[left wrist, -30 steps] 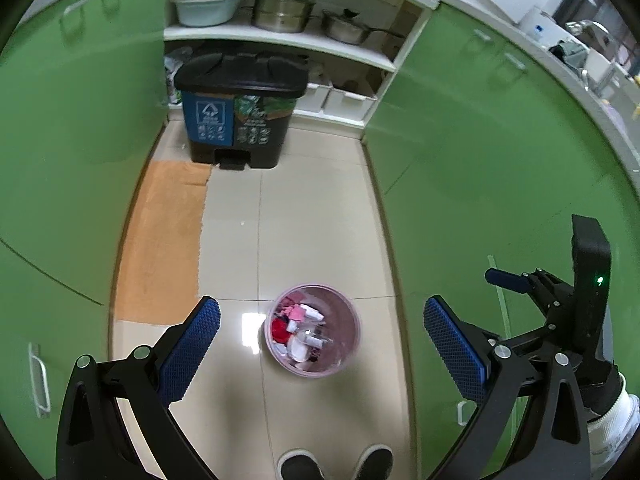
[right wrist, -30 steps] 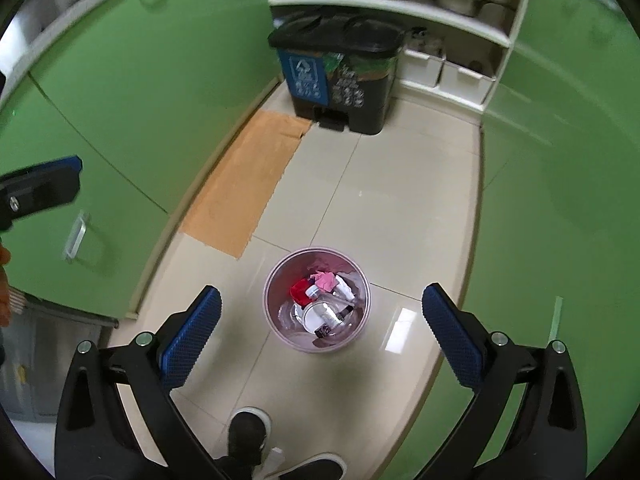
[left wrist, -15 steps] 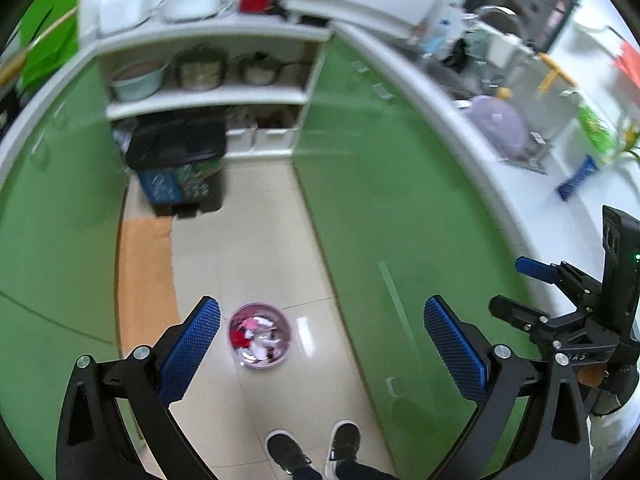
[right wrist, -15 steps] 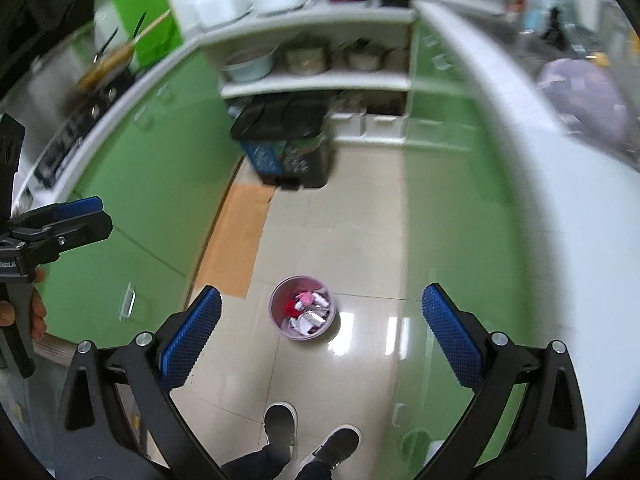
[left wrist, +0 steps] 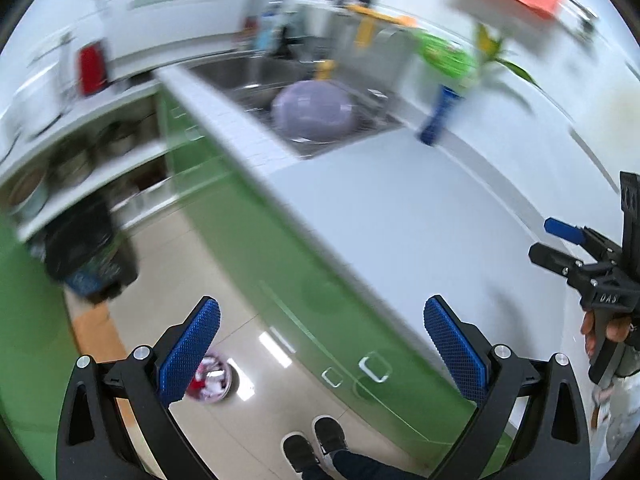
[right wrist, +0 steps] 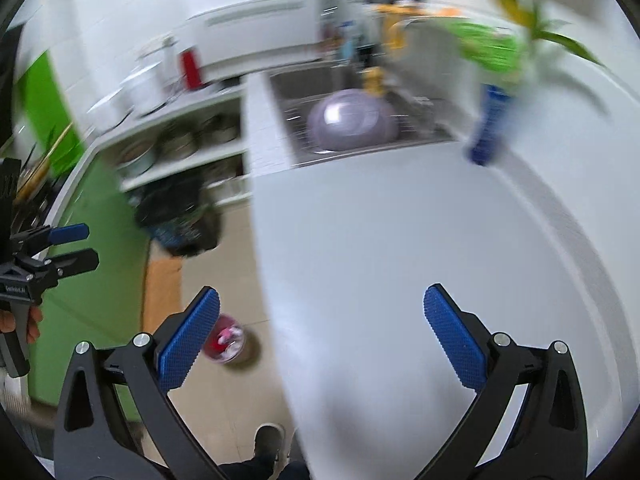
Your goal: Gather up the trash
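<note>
I hold both the left gripper (left wrist: 318,344) and the right gripper (right wrist: 318,334) spread and empty over the bare bench (right wrist: 400,240), between pickups, so next I must find trash for the bin (right wrist: 226,340) at seven o'clock.

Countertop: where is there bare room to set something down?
The white countertop is bare between the sink, holding a purple bowl, and the right gripper. Crowded: around the blue bottle and the sink's far rim.
</note>
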Demonstrator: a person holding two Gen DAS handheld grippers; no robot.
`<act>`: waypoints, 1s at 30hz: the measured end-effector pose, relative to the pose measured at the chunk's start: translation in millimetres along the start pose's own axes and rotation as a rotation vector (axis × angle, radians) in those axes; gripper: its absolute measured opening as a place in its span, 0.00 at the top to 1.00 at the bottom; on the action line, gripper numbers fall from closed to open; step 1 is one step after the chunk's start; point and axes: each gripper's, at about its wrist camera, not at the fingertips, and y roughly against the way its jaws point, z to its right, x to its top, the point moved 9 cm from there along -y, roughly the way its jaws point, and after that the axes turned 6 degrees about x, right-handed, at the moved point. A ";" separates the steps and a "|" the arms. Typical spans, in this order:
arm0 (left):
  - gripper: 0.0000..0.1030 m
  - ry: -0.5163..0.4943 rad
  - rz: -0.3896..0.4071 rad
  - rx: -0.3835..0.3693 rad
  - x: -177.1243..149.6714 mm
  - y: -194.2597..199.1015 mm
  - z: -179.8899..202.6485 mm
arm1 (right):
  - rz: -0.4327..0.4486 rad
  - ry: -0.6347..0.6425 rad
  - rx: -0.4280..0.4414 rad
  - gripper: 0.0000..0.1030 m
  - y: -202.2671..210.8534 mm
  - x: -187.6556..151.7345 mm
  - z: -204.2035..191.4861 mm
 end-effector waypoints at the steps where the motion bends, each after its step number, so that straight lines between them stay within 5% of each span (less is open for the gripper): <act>1: 0.05 -0.023 -0.005 -0.011 4.1 -1.7 10.0 | 0.005 -0.021 -0.016 0.03 6.0 -3.1 8.3; 12: 0.05 -0.245 -0.037 -0.090 26.0 -5.9 104.2 | 0.054 -0.222 -0.151 0.03 74.7 -37.3 89.7; 18: 0.05 -0.278 -0.036 -0.145 37.3 -4.5 138.9 | 0.072 -0.203 -0.167 0.03 93.1 -33.5 96.0; 30: 0.05 -0.298 -0.010 -0.129 50.8 -3.9 162.0 | 0.120 -0.183 -0.145 0.03 106.4 -19.3 104.1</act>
